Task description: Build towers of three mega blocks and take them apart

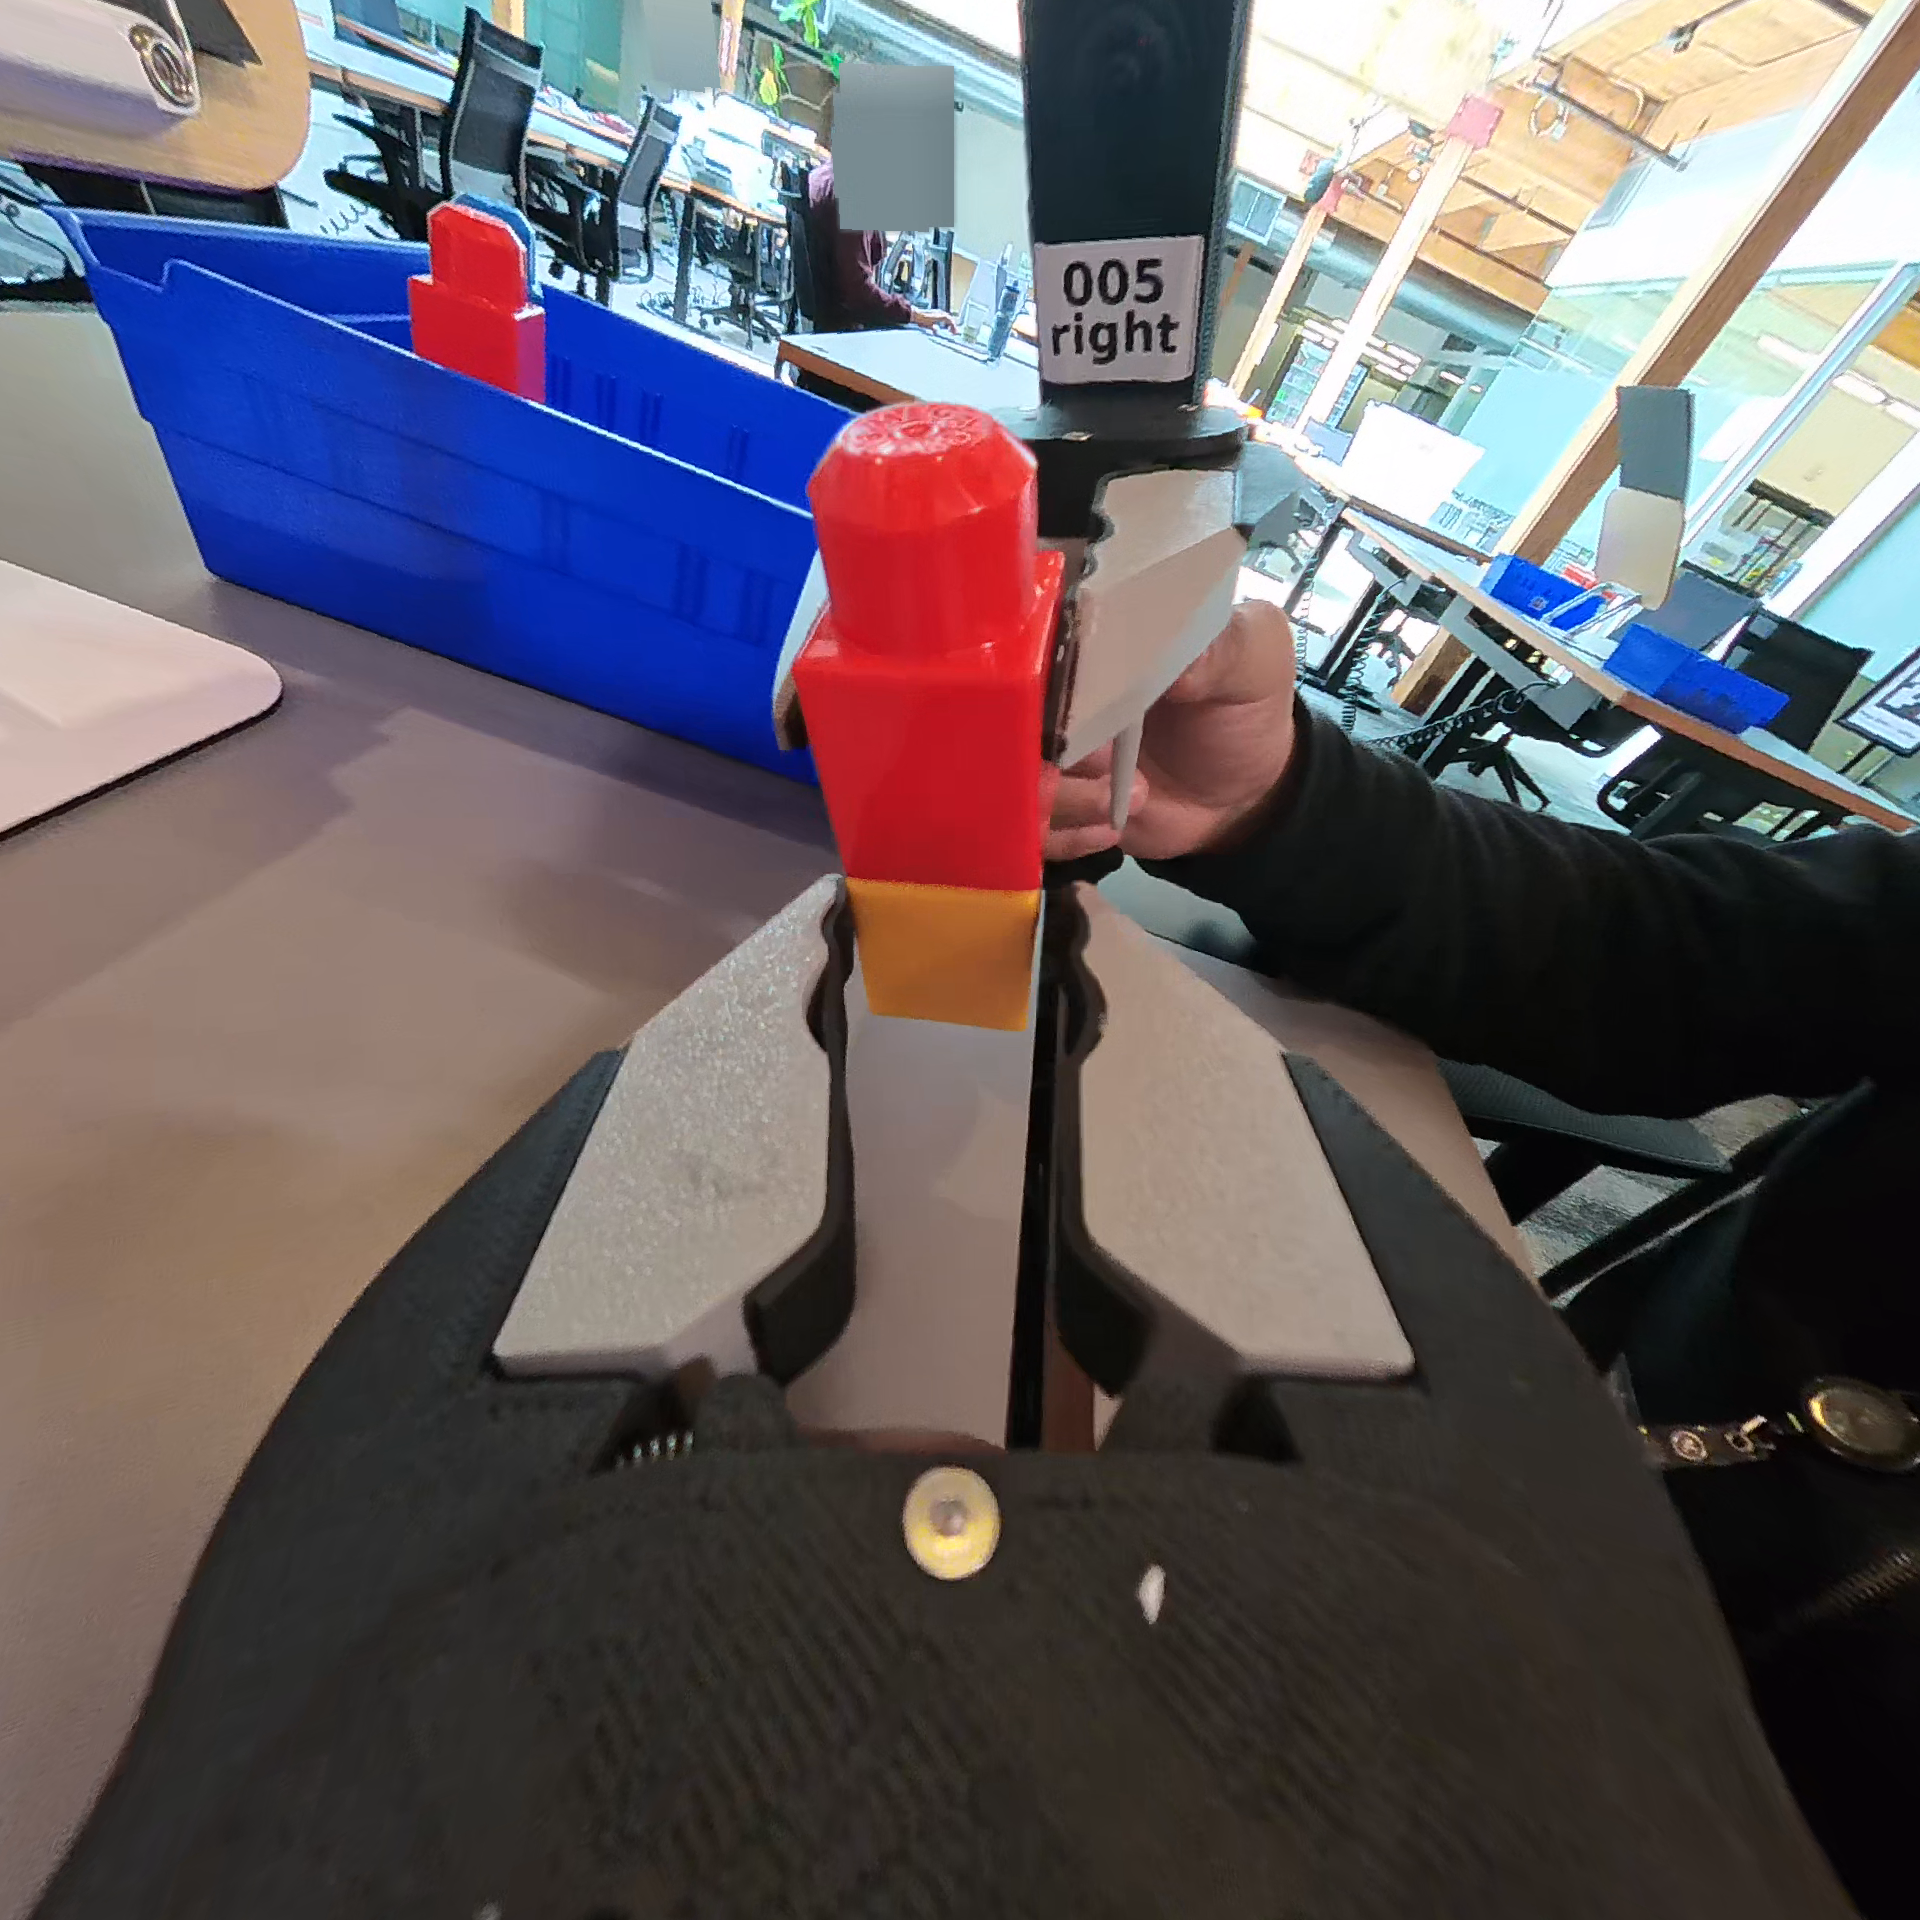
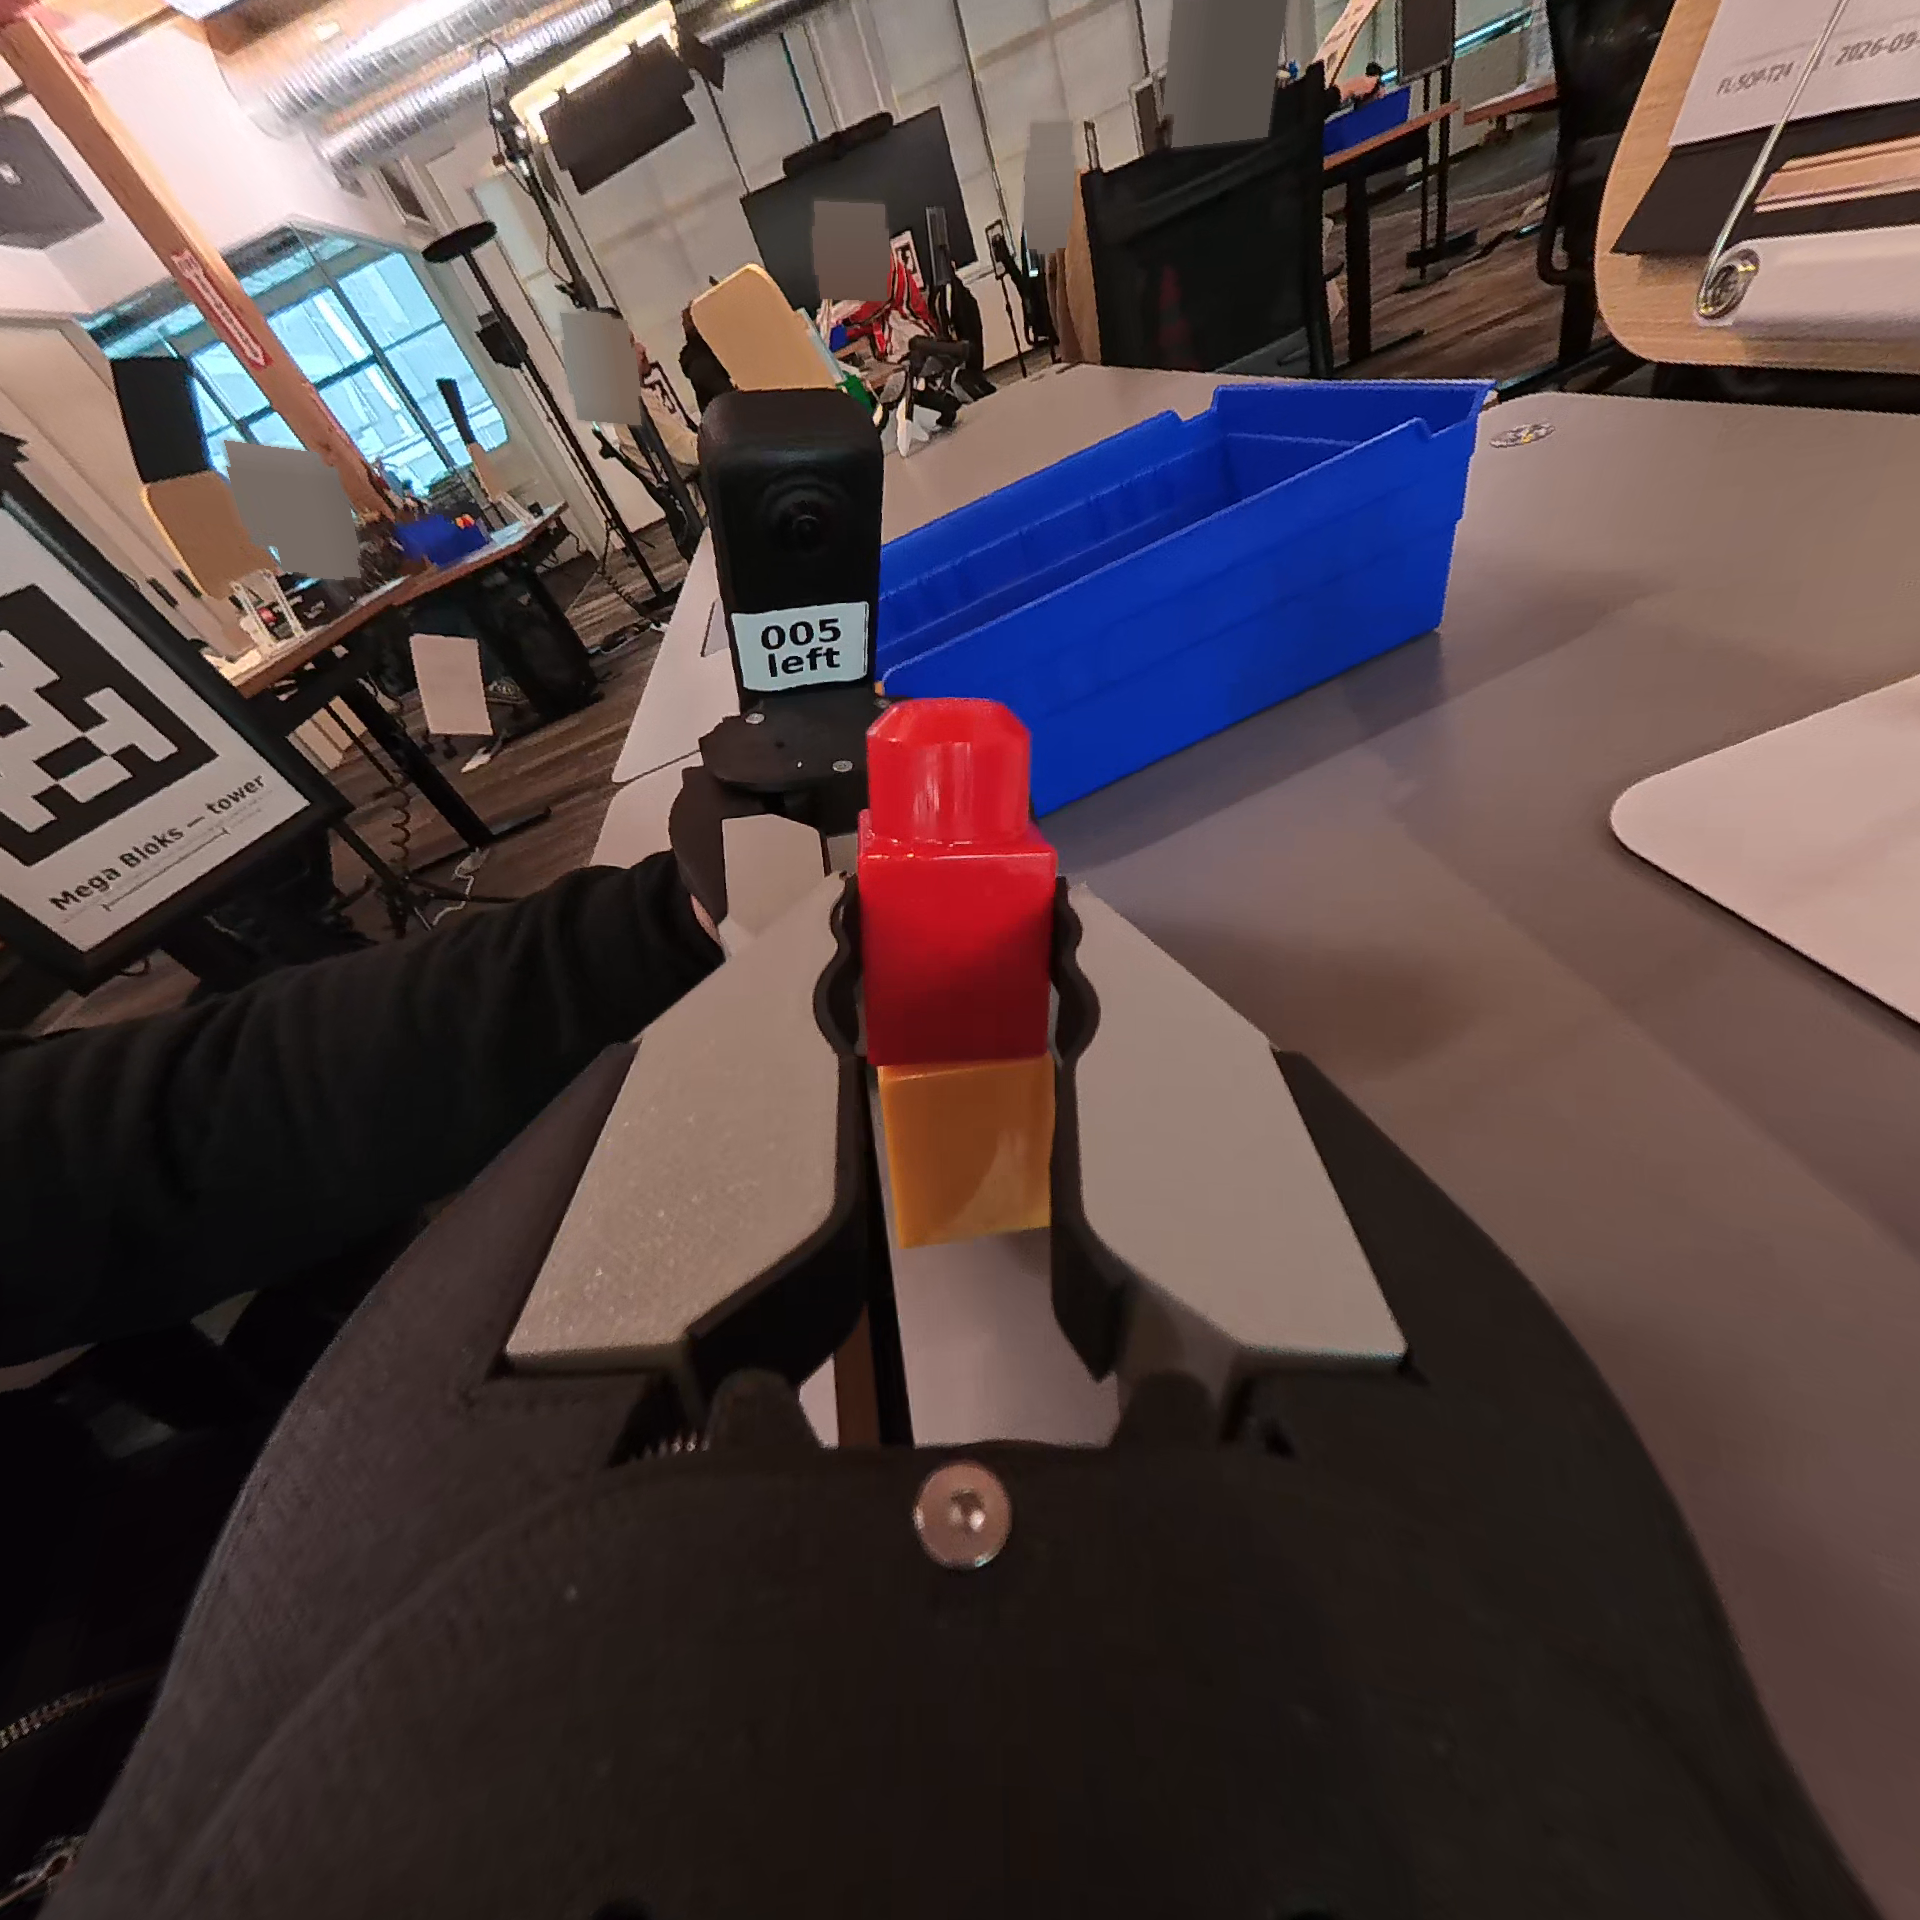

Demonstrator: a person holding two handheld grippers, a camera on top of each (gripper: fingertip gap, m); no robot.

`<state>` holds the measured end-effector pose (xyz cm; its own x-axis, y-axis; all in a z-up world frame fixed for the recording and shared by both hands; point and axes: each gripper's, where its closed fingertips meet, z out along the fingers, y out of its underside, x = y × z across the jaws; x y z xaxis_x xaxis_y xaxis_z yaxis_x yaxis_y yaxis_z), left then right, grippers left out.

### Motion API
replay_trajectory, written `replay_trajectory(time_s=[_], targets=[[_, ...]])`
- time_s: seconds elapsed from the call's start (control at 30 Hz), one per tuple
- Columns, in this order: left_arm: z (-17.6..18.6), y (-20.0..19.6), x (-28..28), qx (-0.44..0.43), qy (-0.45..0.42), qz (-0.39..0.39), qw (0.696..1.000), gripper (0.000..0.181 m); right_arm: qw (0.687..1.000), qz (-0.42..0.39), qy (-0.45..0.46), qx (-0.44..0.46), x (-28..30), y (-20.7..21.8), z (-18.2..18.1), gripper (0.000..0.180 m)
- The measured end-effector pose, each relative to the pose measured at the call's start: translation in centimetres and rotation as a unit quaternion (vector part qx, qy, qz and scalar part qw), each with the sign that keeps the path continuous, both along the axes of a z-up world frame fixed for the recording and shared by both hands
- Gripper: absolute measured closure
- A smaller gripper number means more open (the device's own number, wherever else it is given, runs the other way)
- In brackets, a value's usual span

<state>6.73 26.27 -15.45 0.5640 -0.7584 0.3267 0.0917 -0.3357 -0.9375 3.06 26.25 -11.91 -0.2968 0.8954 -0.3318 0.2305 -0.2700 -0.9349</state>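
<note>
A: Since the red block (image 1: 925, 717) is sitting pressed onto the orange block (image 1: 945, 961), both are riding as one short stack, held up off the table (image 1: 364, 935) between the two grippers. Only two blocks are showing in this stack; a third is not on it.

B: Noting grips. The left gripper (image 1: 940, 956) is closing narrow on the orange block, pads flat on its side walls. The right gripper (image 2: 956, 966) is clamping the red block the same way, just above the seam.

A: Handling judgement: hollow moulded plastic, so probably light and stiff, not fragile. The faces are looking glossy, so likely a bit slippery under the pads.

B: Agreed. I am judging the flat side walls to be the right hold, low on the body, not on the round stud (image 2: 951, 774) at the top, which would roll out of the pads. The stud fit is probably gripping by friction, so a straight pull or push along the stack axis should be suiting it better than a twist.

A: Surroundings: a blue bin (image 2: 1195, 603) is standing on the table behind the stack. The left wrist view is showing another red block (image 1: 468, 301) poking up from inside it, beside something purple. A white mat (image 2: 1787, 831) is lying off to one side.
</note>
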Motion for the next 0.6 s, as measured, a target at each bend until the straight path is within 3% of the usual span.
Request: replay_trajectory(time_s=[0.17, 0.27, 0.6], targets=[[0.1, -0.2, 0.5, 0.000, -0.004, -0.010, 1.000, 0.138, 0.999, 0.007, 0.016, -0.026, -0.1, -0.3, 0.6, 0.146], [0.0, -0.1, 0.6, 0.029, 0.034, 0.002, 0.999, 0.146, 0.999, 0.017, 0.014, -0.031, -0.4, -0.9, 0.4, 0.147], [0.9, -0.5, 0.7, 0.007, -0.021, -0.017, 1.000, 0.147, 0.997, 0.032, 0.035, -0.062, 0.0, -1.0, 1.1, 0.147]])
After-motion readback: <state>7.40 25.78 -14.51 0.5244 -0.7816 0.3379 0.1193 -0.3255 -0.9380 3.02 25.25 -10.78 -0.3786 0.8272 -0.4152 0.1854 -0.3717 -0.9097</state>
